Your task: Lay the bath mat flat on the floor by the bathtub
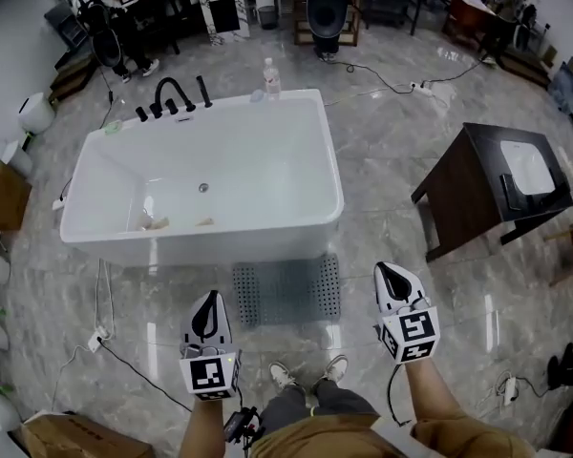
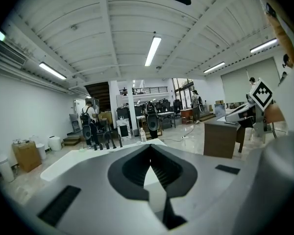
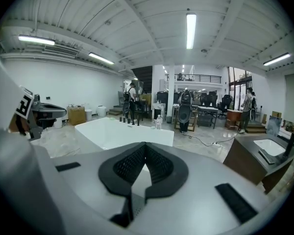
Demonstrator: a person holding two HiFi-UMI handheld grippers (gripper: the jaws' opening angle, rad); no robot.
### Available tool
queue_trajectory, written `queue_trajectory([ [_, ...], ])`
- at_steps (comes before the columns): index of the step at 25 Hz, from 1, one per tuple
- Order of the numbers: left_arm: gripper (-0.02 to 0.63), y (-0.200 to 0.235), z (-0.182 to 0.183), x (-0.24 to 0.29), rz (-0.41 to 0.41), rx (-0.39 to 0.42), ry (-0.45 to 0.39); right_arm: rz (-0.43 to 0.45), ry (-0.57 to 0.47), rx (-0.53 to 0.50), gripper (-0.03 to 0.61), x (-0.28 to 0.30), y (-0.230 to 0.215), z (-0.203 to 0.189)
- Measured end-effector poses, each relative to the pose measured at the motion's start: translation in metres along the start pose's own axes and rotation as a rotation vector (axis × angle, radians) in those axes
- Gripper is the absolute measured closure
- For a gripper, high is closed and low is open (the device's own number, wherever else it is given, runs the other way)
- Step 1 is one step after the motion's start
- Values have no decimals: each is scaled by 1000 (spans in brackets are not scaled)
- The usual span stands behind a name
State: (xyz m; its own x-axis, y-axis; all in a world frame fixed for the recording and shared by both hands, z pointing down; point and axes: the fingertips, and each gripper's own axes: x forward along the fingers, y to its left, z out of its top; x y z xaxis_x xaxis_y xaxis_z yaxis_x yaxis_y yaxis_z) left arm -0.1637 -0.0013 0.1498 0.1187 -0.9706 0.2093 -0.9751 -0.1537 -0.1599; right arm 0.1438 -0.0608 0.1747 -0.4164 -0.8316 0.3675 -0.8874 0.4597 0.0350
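While closed and empty, left gripper (image 1: 210, 303), right gripper (image 1: 386, 273) clear of bath mat (image 1: 286, 291) between.

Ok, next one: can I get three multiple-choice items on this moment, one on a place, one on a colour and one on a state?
1. Where does the bath mat lie?
A. inside the bathtub
B. on the floor by the bathtub
C. on the dark cabinet

2. What colour is the bath mat?
A. grey
B. red
C. white

3. How do the left tool and right tool stand?
A. both shut, empty
B. both clamped on the mat
C. left open, right shut

Answers:
1. B, it lies flat by the tub's front wall.
2. A, it shows grey in the head view.
3. A, each tool's own view shows its jaws together with nothing between them.
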Motion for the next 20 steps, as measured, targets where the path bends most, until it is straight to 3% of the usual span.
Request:
queue_trajectory([
  [7,609,6,55,-16,35,-31,-93,-48,-68,4,574,-36,-25,37],
  [20,611,3,112,-53,52,-37,-222,-72,-189,-50,574,-96,-45,84],
])
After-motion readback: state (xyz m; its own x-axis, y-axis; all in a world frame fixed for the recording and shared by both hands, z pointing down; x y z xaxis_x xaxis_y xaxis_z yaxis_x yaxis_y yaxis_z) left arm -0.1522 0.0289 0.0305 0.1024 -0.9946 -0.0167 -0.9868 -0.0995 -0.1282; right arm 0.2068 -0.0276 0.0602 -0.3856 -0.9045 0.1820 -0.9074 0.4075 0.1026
